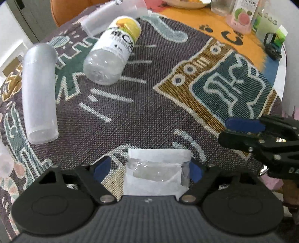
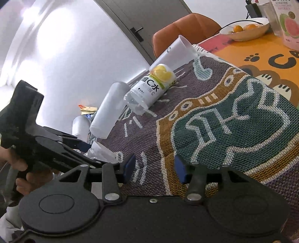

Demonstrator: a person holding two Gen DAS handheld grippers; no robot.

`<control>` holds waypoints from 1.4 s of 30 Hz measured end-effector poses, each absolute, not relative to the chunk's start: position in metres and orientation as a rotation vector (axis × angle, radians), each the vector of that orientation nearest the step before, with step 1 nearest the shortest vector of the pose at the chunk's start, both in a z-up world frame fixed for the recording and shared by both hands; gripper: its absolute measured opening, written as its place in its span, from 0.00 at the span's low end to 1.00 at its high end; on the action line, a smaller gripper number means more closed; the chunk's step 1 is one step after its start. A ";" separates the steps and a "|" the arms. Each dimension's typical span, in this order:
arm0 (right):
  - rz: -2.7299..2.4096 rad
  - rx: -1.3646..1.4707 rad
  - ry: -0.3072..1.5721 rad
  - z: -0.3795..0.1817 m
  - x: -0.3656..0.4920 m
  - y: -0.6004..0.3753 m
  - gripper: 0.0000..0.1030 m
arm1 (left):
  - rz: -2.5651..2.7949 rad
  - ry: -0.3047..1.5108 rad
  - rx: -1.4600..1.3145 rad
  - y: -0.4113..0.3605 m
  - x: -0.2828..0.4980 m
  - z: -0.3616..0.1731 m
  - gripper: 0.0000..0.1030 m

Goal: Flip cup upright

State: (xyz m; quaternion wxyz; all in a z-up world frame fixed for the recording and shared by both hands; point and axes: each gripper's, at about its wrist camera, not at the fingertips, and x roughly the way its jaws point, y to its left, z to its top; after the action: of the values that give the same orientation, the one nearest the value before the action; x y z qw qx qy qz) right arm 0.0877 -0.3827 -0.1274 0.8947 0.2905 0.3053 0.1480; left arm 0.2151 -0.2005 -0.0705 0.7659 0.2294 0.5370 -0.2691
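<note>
A clear plastic cup with a white paper label (image 1: 157,170) lies on its side on the patterned cloth, between the fingers of my left gripper (image 1: 147,169). The jaws are wide; the right blue pad (image 1: 195,171) is at the cup's side and the left pad (image 1: 101,168) stands apart from it. The cup also shows in the right wrist view (image 2: 101,152) under the left gripper (image 2: 89,147). My right gripper (image 2: 155,167) is open and empty over the cloth, to the right of the cup; it shows in the left wrist view (image 1: 243,130).
A frosted cup (image 1: 39,95) lies on its side at the left, another (image 1: 112,16) at the back. A yellow-labelled bottle (image 1: 112,50) lies between them. A fruit bowl (image 2: 246,30), drink cartons (image 1: 241,16) and an orange chair (image 2: 185,28) are at the far side.
</note>
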 end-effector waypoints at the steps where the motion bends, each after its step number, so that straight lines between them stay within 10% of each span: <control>1: 0.305 0.601 0.633 -0.127 0.087 -0.383 0.47 | -0.581 1.193 0.497 -0.200 0.217 -0.073 0.73; 3: 0.302 0.593 0.627 -0.125 0.087 -0.382 0.47 | -0.588 1.245 0.479 -0.199 0.220 -0.076 0.60; 42: 0.315 0.471 0.633 -0.091 0.108 -0.314 0.47 | -0.454 0.518 0.106 -0.091 0.171 -0.035 0.60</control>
State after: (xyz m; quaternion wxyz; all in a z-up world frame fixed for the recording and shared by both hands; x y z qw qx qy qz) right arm 0.1082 -0.3137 -0.0907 0.9111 0.2287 0.3070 0.1529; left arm 0.1706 -0.0912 -0.0349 0.9399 0.0519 0.2536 -0.2226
